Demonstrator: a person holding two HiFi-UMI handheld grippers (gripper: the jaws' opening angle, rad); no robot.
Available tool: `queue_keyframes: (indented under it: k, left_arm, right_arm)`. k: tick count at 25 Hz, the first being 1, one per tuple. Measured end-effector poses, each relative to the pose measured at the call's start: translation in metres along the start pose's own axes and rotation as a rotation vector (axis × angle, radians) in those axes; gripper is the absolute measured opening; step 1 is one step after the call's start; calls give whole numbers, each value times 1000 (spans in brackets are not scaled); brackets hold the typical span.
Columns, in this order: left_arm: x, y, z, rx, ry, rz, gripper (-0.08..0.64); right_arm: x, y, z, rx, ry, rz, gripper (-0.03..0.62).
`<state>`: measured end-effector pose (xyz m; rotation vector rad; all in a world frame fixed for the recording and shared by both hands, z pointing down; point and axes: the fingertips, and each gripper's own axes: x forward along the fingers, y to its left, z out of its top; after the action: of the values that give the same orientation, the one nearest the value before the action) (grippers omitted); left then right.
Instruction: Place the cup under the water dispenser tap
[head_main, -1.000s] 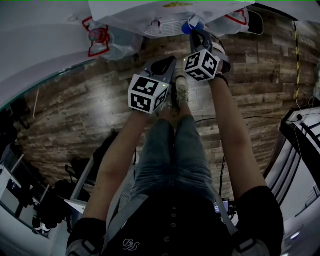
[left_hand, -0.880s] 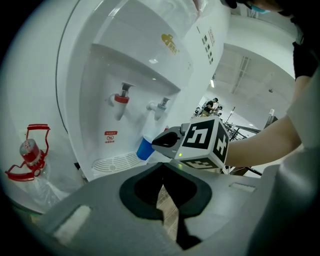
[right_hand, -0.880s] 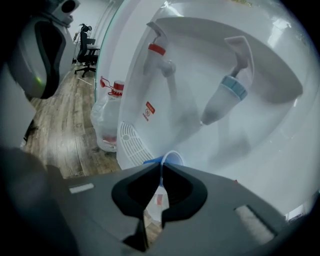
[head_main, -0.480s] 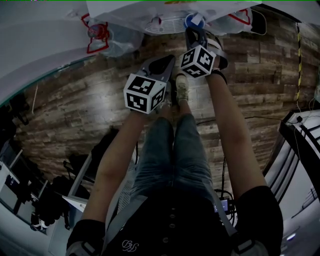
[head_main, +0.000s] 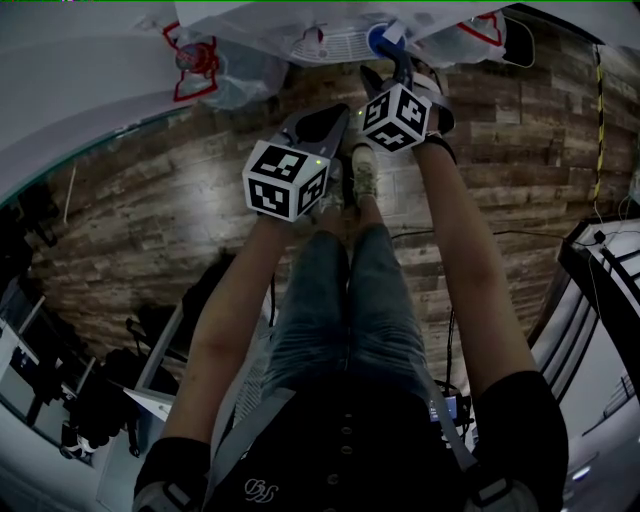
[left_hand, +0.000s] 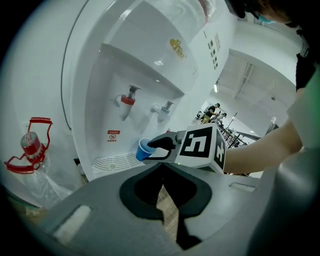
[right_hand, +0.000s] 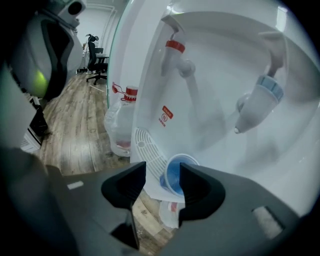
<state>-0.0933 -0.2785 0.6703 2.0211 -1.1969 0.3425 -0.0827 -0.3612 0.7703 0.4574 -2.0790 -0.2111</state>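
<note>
R fingers (right_hand: 125, 187) just spread, blue cup (right_hand: 175, 175) between; L fingers (left_hand: 139, 192) together; red label (right_hand: 167, 113) illegible

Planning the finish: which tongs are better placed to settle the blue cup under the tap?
Right: right tongs, just opened, flank the blue plastic cup on the white drip tray; left tongs hang back, shut.

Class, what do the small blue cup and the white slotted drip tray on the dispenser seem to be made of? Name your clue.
Small blue cup: likely thin plastic, smooth with a thin pale rim; coated paper is possible. White slotted drip tray: moulded plastic, matte, with evenly spaced slots.
</note>
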Motion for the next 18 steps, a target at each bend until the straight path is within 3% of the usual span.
queue_keyframes:
  k: [8, 18]
  left_arm:
    - [-5, -7, 10, 22, -12, -8, 5]
    - [-29, -34, 41, 94, -44, -25, 5]
  right_arm:
    - [-32, -20, 13, 80, -67, -61, 189]
    - [-100, -27, 46, 173, -134, -49, 182]
